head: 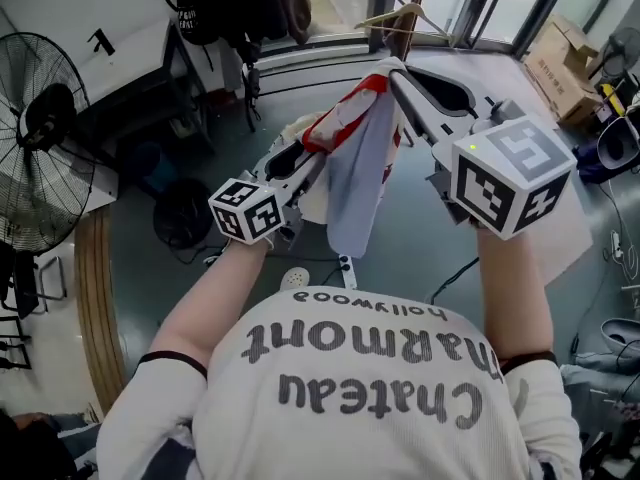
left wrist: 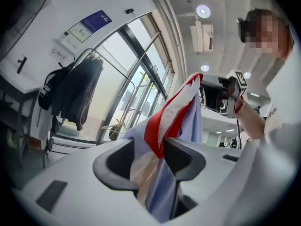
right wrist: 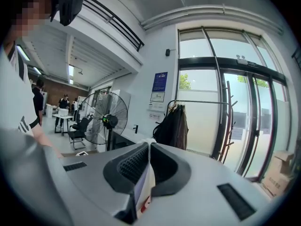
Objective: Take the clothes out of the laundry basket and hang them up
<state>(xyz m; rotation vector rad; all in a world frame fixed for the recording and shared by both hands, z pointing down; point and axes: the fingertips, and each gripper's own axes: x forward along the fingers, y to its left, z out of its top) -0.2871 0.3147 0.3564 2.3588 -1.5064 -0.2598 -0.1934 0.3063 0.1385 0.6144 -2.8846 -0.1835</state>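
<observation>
1. Garment: light blue cloth with a red and white band, held up in the air in front of the person, on the near side of the rack and to its right in the head view.
2. Left gripper: low end of the red band, further from the rack than the right gripper. In the left gripper view, the left gripper has its jaws part way apart and clamped on a thick bunch of garment, with cloth filling the gap pad to pad.
3. Right gripper: high end of the band, right of the rack. In the right gripper view, the right gripper has its jaws almost together, pinching a thin edge of garment.
4. The red band runs taut between the two grippers; the blue part hangs below it.
5. Rack: dark jackets hang on it, by the window; also seen in the left gripper view and the right gripper view.
6. Wooden hanger: right of the rack, just past the right gripper's tips.
7. Fan: left of the rack, well apart from the garment; also in the right gripper view.
8. Cardboard box: far right of the rack, on the floor.
</observation>
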